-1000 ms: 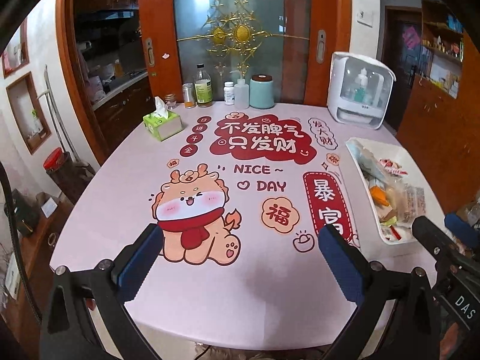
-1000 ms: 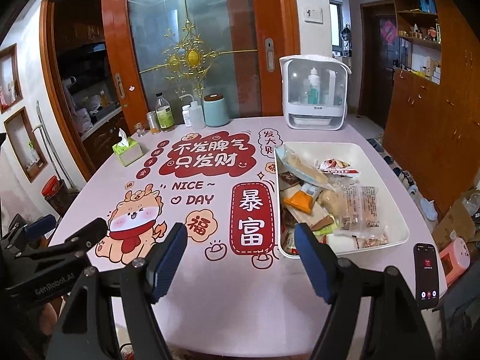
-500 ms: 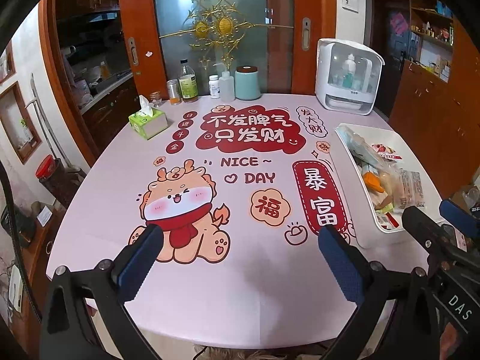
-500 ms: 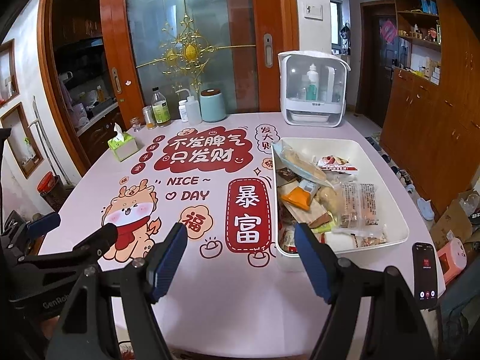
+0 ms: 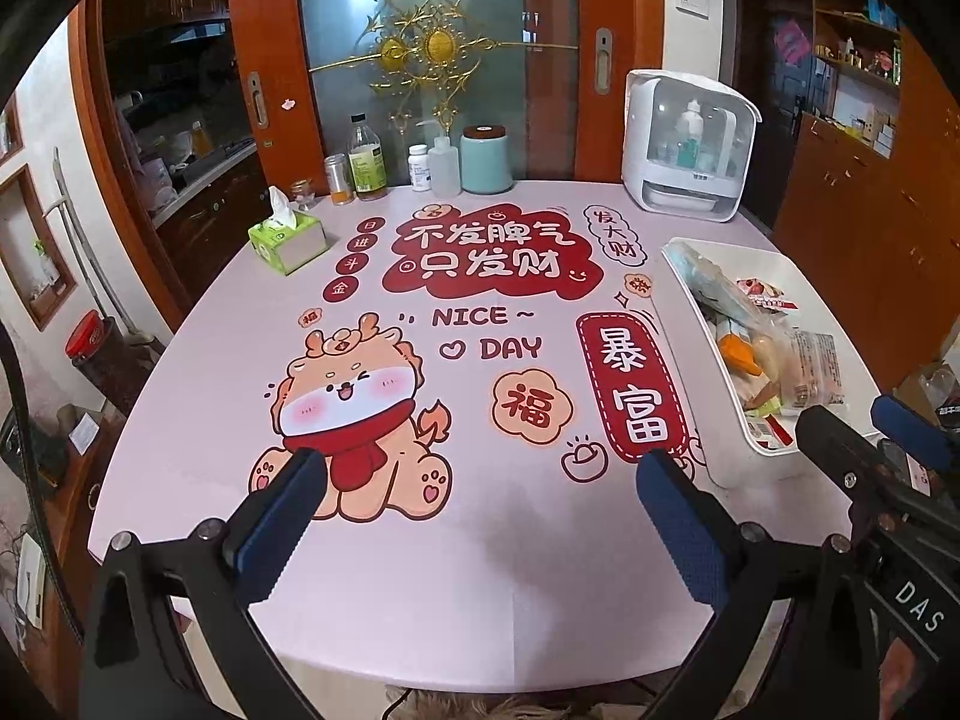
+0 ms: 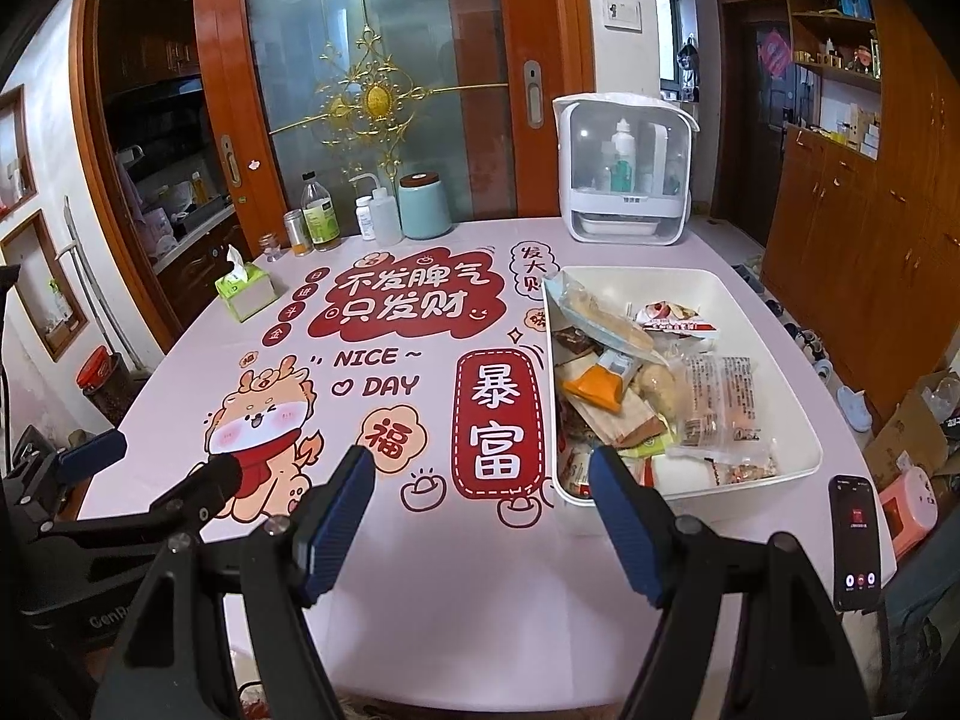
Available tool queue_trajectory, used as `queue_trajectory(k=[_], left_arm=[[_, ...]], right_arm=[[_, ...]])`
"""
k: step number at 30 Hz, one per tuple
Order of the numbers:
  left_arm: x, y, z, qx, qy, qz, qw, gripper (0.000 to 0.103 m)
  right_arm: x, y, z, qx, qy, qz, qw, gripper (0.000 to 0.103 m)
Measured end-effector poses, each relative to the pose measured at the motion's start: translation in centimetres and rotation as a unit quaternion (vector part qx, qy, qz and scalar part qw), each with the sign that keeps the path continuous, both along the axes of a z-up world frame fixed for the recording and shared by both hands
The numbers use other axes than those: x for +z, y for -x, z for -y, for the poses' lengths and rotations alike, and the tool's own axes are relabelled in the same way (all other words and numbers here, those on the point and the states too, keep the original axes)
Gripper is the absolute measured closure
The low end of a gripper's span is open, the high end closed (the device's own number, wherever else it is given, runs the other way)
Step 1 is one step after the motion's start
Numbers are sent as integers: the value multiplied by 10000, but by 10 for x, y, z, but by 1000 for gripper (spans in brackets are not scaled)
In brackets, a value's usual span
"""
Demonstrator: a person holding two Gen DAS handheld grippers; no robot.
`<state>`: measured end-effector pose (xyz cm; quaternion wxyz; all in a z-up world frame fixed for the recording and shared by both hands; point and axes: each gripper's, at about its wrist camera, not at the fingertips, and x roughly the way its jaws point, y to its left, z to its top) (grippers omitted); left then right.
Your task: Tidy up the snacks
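Lately, item one: both viewpoints had shifted over the last second. In the left wrist view the table print sat lower and fuller in frame than a second before, and the white bin (image 5: 714, 462) had slid toward the middle; in the right wrist view the bin (image 6: 804, 468) lay closer beneath the fingers. Nothing on the table itself had moved.

Item two, task's goods: a heap of wrapped snacks (image 6: 636, 384) lay loose and overlapping inside the bin, at the table's right side. An orange-labelled packet (image 6: 591, 387) and a clear cracker pack (image 6: 723, 396) sat uppermost. None lay on the pink tablecloth (image 5: 480, 540). Judged: such a heap fits snacks waiting to be sorted, or snacks already gathered in.

Item three, poses. Left gripper (image 5: 474, 516): held low over the near table edge, jaws spread wide, nothing between them. Right gripper (image 6: 483, 516): likewise wide apart and empty, its right finger (image 6: 624, 516) overlapping the bin's near left corner in view. A phone (image 6: 855, 546) rested at the table's right edge.
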<state>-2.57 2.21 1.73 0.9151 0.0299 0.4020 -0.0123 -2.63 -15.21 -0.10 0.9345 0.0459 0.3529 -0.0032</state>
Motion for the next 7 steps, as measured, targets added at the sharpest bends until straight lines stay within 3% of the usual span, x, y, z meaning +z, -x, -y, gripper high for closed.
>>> queue_trajectory(k=[7], left_arm=[[1, -1, -2, -4, -8, -21, 10000, 1]], right_arm=[[-2, 0, -2, -23, -93, -57, 9999, 28]])
